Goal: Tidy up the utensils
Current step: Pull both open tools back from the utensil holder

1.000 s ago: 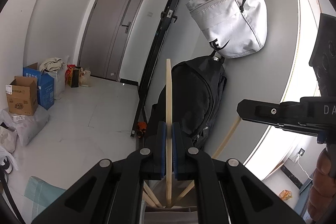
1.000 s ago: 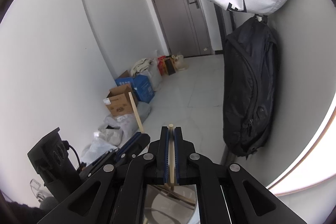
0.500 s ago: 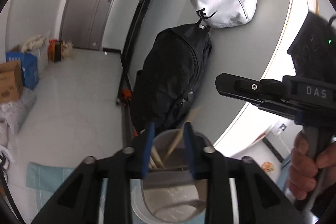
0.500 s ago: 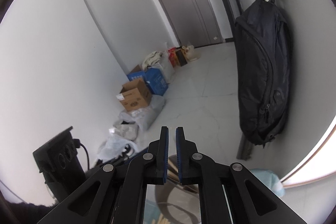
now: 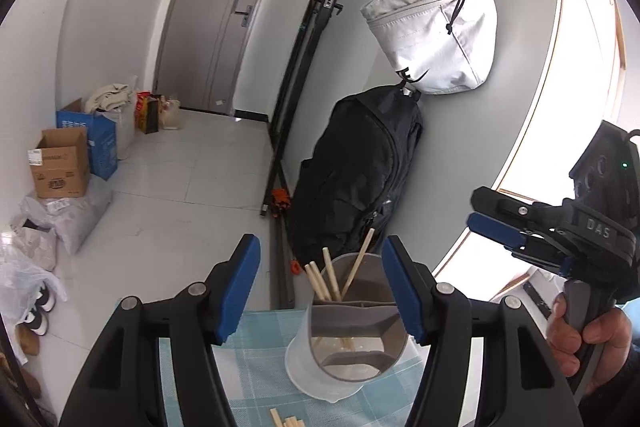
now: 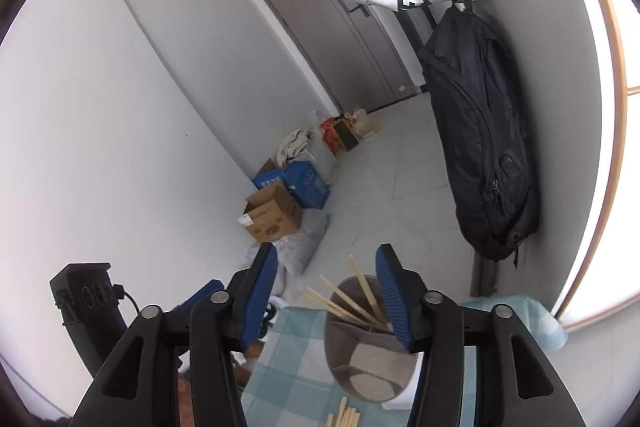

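Grippers (image 5: 320, 283) (image 6: 326, 291) angled down over holder (image 5: 352, 327), fingers just opened, empty.

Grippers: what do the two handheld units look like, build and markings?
Both match: black plastic linkage arms with silver pivot screws, ending in flat blue-padded fingers. The left gripper shows this up close. The right gripper, seen side-on, carries white "DAS" lettering, a boxy black housing with a green light, and a grey handle.

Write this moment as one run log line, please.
left gripper: open, just opened, empty | right gripper: open, just opened, empty | wooden chopsticks: standing in grey divided holder | spare chopsticks: on checked cloth
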Demonstrator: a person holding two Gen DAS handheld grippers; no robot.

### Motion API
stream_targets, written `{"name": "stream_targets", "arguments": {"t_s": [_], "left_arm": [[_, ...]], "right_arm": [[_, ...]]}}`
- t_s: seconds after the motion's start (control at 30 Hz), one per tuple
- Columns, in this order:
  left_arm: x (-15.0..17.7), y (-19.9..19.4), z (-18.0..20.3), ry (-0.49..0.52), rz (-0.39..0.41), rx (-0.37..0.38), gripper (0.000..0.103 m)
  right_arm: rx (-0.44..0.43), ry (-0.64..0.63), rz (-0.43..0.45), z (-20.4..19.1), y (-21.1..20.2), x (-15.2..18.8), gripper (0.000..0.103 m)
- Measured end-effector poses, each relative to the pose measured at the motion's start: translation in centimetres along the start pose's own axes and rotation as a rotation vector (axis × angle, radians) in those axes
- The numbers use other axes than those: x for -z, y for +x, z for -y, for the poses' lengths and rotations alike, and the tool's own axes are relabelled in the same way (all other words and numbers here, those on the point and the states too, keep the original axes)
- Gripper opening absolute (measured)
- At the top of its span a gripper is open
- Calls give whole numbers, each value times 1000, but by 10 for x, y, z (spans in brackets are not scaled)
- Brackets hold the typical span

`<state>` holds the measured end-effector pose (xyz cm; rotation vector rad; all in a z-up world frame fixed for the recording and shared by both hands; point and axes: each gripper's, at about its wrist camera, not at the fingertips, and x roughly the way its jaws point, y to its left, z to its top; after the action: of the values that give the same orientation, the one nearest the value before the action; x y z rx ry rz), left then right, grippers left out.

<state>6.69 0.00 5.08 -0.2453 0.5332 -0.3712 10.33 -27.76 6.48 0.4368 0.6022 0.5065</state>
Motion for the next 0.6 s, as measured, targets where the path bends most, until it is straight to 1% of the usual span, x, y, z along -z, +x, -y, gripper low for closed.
{"name": "stream_targets", "arguments": {"t_s": [0.07,0.17,0.23,0.27,0.3,0.37,0.47,0.5,0.6], "left_arm": [[1,-5,1,-4,2,-28,67],[3,-16,2,-12,13,-44,68],[3,-23,4,-16,17,-57,68],[3,-26,4,-18,18,-62,70],[3,-30,4,-23,16,-67,76],[4,-37,6,-31,22,-76,80],[8,-48,8,-34,21,-73,81],[9,-49,9,-32,12,-77,83],[17,-54,9,-38,-11,-76,83]], "right_arm": [[-2,-10,4,-5,-6,4,57],[-4,-30,14,-15,-17,11,64],[-6,-43,17,-21,-22,16,66],[-6,-48,17,-24,-25,19,68],[-7,-56,17,-28,-28,22,72],[-6,-69,15,-32,-33,27,74],[-1,-93,10,-41,-39,40,79],[2,-102,8,-44,-41,45,80],[11,-122,-2,-49,-43,58,82]]}}
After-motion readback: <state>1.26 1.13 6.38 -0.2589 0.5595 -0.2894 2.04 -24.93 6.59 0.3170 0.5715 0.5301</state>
